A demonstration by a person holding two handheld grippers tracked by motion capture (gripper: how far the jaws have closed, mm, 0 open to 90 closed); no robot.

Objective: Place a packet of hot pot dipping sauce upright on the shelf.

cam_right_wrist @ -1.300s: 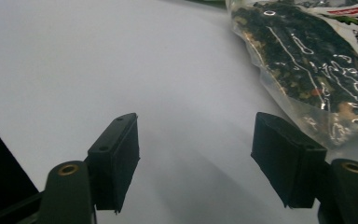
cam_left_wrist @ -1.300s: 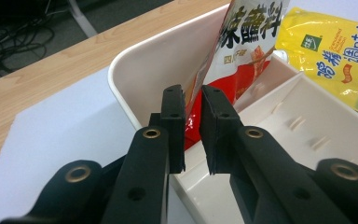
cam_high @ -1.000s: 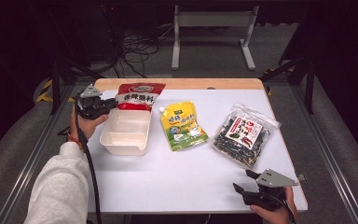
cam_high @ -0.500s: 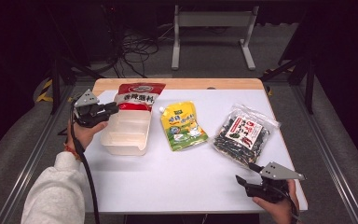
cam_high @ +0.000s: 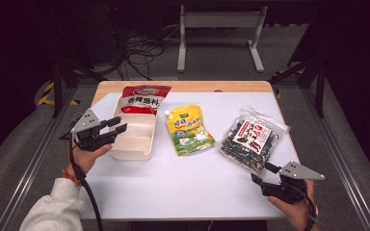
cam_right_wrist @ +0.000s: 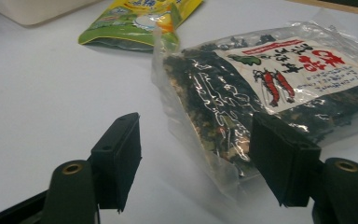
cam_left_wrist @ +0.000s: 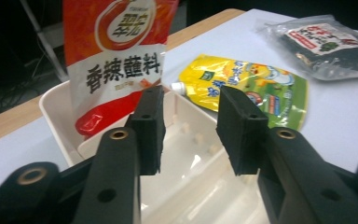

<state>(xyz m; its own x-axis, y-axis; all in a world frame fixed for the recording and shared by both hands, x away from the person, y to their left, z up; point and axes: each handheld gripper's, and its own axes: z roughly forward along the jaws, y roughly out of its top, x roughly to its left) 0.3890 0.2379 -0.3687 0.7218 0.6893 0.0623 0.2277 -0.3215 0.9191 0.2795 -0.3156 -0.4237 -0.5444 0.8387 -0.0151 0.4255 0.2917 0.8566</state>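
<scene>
White table (cam_high: 183, 187) seen from above, with the white box (cam_high: 134, 144) as landmark. A red pouch (cam_high: 143, 98) stands tilted in the far end of the box, its lower part inside and its top leaning out over the far rim; in the left gripper view the same red pouch (cam_left_wrist: 116, 60) rises from the far end of the box (cam_left_wrist: 186, 163). Just right of the box lies a yellow pouch (cam_high: 189, 129), flat on the table, spout toward the box. Farther right, well apart from the box, lies a clear bag of dark seaweed (cam_high: 253, 138).

The left gripper (cam_high: 117, 124) hovers over the left rim of the box, pointing across it. Its jaws have just been opening and now stand partly apart, with nothing between them; in its own view the left gripper (cam_left_wrist: 189, 128) shows the gap over the box interior, the pads clear of the red pouch.

The right gripper (cam_high: 262, 172) is held low, far right of the box, just near the close corner of the seaweed bag. In its own view the right gripper (cam_right_wrist: 196, 158) has its jaws wide apart; the corner of the bag (cam_right_wrist: 270, 88) lies ahead between them, but the pads do not press on it.
</scene>
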